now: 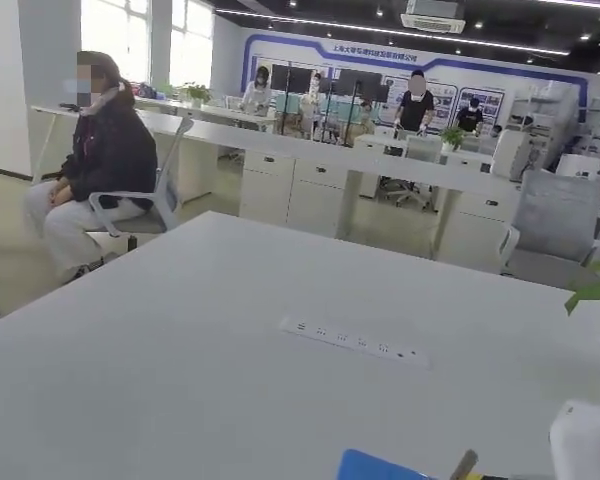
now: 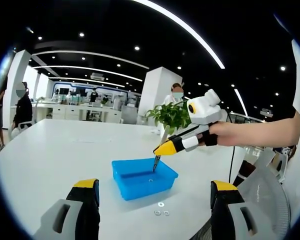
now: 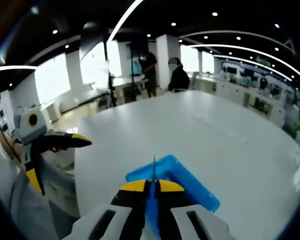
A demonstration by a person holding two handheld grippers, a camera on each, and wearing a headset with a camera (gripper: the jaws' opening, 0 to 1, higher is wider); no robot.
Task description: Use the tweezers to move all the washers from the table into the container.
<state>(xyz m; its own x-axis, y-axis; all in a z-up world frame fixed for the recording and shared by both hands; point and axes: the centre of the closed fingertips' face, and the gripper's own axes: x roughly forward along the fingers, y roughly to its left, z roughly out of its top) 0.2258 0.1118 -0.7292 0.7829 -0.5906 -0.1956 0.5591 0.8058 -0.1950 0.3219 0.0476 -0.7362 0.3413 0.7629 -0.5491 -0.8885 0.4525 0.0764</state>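
Gaping wide and empty, the left gripper [image 2: 154,184] frames the blue container [image 2: 135,186] holding one washer [image 2: 150,181], three washers [image 2: 161,204] on the table [image 2: 65,155] just before it, the right gripper [image 2: 162,148] pinching tweezers [image 2: 156,162] above the container, a plant [image 2: 171,116] behind.

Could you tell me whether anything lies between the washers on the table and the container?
Nothing visible does: the washers lie on bare table beside the container, apart from it, with the tweezers in the right gripper over the container.
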